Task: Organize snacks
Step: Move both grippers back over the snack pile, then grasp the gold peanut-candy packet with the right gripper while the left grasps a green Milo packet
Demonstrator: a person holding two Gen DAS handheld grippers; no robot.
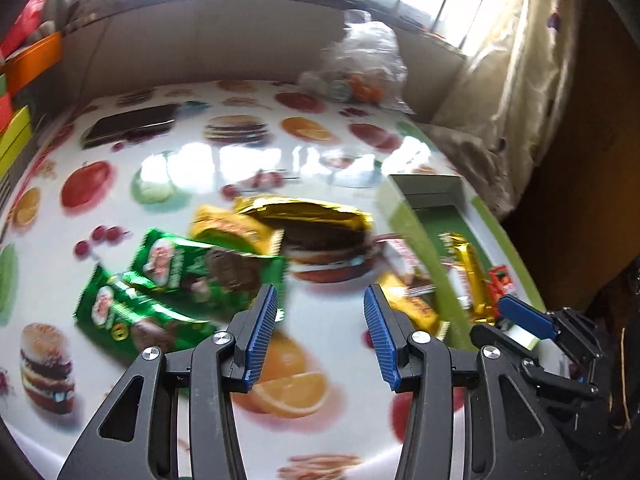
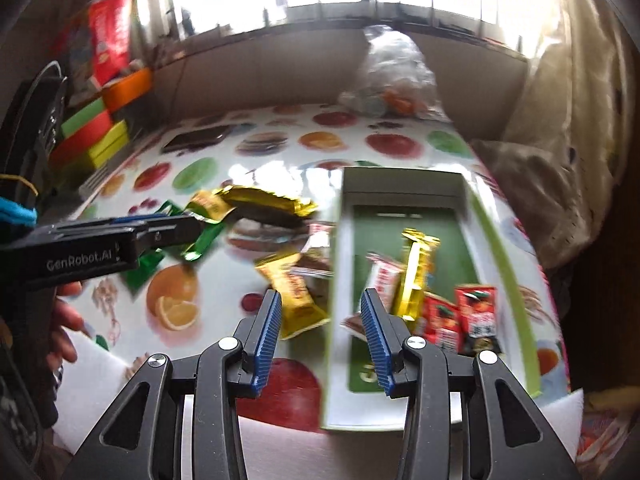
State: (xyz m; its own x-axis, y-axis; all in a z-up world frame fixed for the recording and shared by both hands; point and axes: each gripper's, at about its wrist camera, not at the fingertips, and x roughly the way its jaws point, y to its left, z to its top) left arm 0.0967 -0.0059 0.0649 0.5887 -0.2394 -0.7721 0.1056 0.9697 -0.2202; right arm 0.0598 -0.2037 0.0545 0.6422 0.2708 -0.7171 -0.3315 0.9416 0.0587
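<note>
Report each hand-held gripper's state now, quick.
Left hand-held gripper: open, nothing between its fingers.
Right hand-held gripper: open, holding nothing.

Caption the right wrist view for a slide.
Open right gripper above the box wall, snacks inside and loose on the table.

Each view looks along a handheld gripper of matte black plastic. The left gripper point(image 1: 320, 338) and the right gripper point(image 2: 318, 342) look alike: two angular black fingers with triangular cut-outs, each faced on the inside with a ribbed blue pad. Round silver screws point(image 1: 223, 337) mark the finger joints. In the right view the other gripper's side bears white lettering point(image 2: 80, 263) reading "GenRobot.AI". The hand point(image 2: 64, 320) below it shows bare fingers; a bright blue band point(image 2: 16, 212) and thin yellow cord sit nearby.
</note>
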